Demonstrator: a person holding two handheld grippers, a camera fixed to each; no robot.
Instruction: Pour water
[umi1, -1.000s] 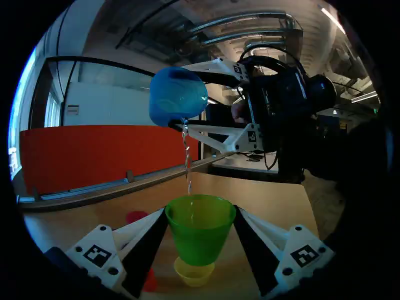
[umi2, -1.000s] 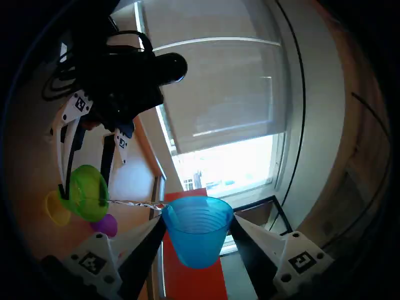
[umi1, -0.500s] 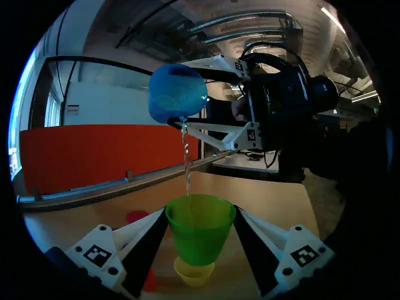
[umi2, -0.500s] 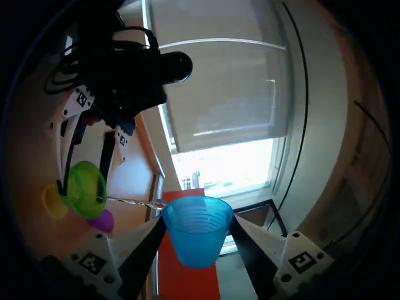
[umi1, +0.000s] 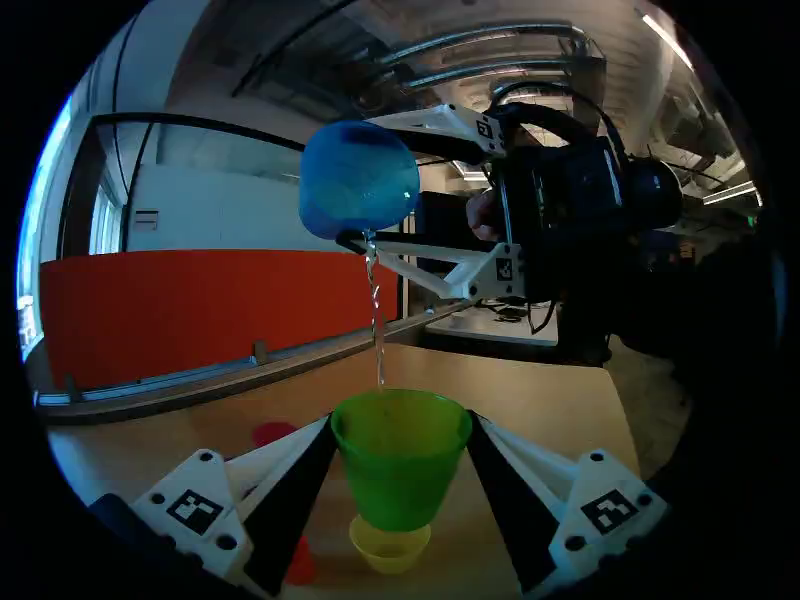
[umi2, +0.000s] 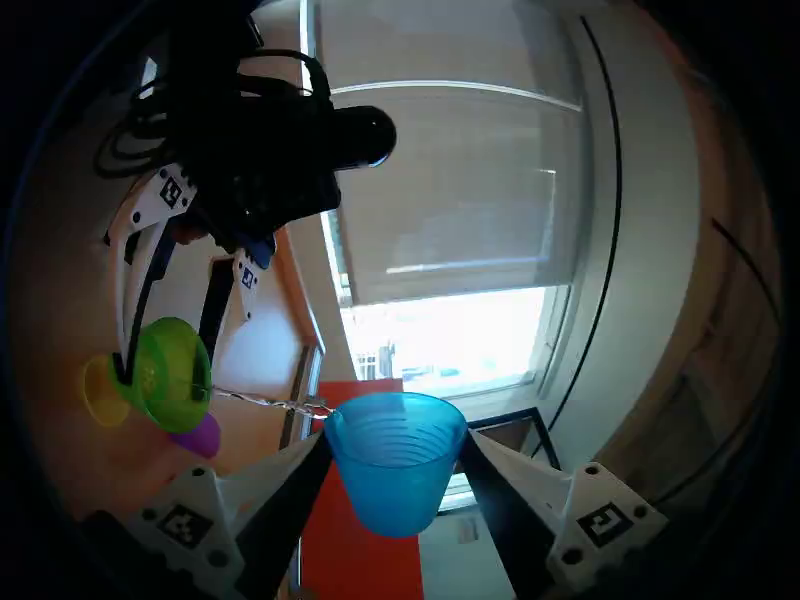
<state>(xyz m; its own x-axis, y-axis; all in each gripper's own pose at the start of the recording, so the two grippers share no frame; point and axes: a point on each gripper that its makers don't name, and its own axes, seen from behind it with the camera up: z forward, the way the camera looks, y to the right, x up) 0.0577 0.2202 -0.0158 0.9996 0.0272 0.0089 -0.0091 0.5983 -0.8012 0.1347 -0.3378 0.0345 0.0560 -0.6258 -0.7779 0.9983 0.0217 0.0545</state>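
My left gripper (umi1: 400, 470) is shut on a green cup (umi1: 401, 456), held upright above the wooden table (umi1: 520, 395). Above it, in the left gripper view, a blue cup (umi1: 357, 192) is tipped over, held by the right gripper (umi1: 395, 180). A thin stream of water (umi1: 376, 320) falls from its rim into the green cup. In the right gripper view, my right gripper (umi2: 397, 470) is shut on the blue cup (umi2: 396, 472). The water stream (umi2: 265, 400) runs to the green cup (umi2: 168, 374), held by the left gripper (umi2: 175, 345).
A yellow cup (umi1: 389, 546) stands on the table under the green cup, with red cups (umi1: 272, 433) to the left. A purple cup (umi2: 195, 436) and the yellow cup (umi2: 100, 392) lie near the green one. An orange wall panel (umi1: 200, 305) and rail run behind the table.
The blue cup has tipped a little further and shifted slightly right. Water keeps streaming into the green cup, which stays still.
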